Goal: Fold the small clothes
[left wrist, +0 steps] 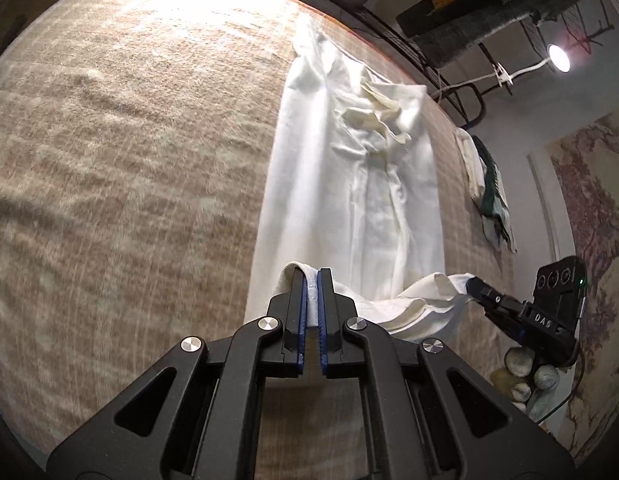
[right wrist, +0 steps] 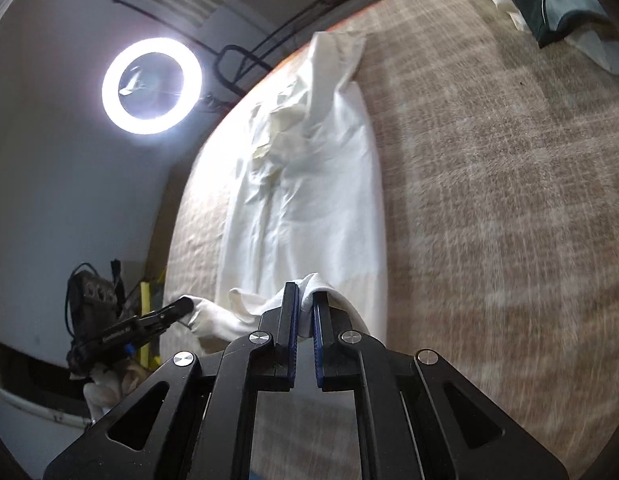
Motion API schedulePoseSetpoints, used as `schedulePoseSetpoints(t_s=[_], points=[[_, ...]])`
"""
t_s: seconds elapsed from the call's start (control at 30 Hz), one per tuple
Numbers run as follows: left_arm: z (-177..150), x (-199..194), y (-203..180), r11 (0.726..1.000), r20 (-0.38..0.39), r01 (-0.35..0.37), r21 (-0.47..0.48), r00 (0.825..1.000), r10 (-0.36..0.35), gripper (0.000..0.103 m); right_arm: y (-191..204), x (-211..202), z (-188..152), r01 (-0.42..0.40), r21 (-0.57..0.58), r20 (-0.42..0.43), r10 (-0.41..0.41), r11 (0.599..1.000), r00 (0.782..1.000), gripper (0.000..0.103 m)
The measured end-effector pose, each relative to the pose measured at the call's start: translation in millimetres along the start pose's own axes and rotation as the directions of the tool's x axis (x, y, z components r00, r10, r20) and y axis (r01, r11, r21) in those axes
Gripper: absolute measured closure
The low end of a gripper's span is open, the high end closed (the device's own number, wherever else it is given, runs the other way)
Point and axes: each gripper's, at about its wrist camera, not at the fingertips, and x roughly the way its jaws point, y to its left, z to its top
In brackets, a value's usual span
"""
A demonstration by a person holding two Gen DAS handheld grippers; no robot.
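A long white garment [left wrist: 349, 184] lies stretched lengthwise on the beige woven table cover, with its rumpled far end near the table's back edge. My left gripper [left wrist: 312, 276] is shut on one near corner of its hem, white cloth pinched between the blue pads. The right gripper [left wrist: 475, 286] shows at the right of the left wrist view, shut on the other near corner. In the right wrist view the same white garment [right wrist: 309, 200] runs away from my right gripper [right wrist: 305, 292], which pinches a bunch of hem. The left gripper [right wrist: 185, 304] holds the hem at the left there.
A folded pile of white and dark green clothes [left wrist: 487, 192] lies at the table's right edge, also seen as the pile [right wrist: 557, 8] top right in the right wrist view. A ring light [right wrist: 151, 86] and a lamp [left wrist: 559, 58] shine beyond the table. Broad bare cover [left wrist: 129, 180] spreads left of the garment.
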Motion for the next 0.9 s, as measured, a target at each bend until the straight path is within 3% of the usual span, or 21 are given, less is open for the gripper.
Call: schedulePoseSetpoints(t_s=[0.17,0.27,0.33,0.37,0.53,0.7,0.9], points=[[12,7,1,1.000,0.012,-0.010,-0.008,1.000,0.010,0.100,-9,9,10,0.003,0.031,-0.011,-0.002,1.000,1.000,0.098],[18,9,2,0.999,0.022,-0.033,-0.009,0.999,0.033,0.100,-6,10,15,0.032,-0.016,-0.013,-0.032,0.999,0.999,0.095],[23,6,3,0.999,0.033,-0.052,0.001,0.998,0.052,0.079,-1,4,18,0.087,-0.068,-0.013,-0.088,0.994,0.996,0.094],[24,0,4,0.998,0.061,-0.059,0.002,0.996,0.059,0.075,1,1,17,0.093,-0.081,-0.005,-0.094,0.992,0.996,0.094],[14,-28,-5,0.990,0.141,-0.088,0.112,0.987,0.072,0.072,11,-26,8,0.037,-0.161,0.007,-0.036,0.986,0.999,0.094],[-15,-18,-19,0.964,0.045,-0.074,0.257,0.997,0.065,0.072,27,-18,-9,-0.027,-0.261,-0.083,0.006,0.965,0.997,0.094],[-23,20,-23,0.952,-0.034,-0.112,0.286,0.991,0.127,0.072,43,25,-21,0.042,-0.393,-0.202,-0.131,0.918,0.971,0.094]])
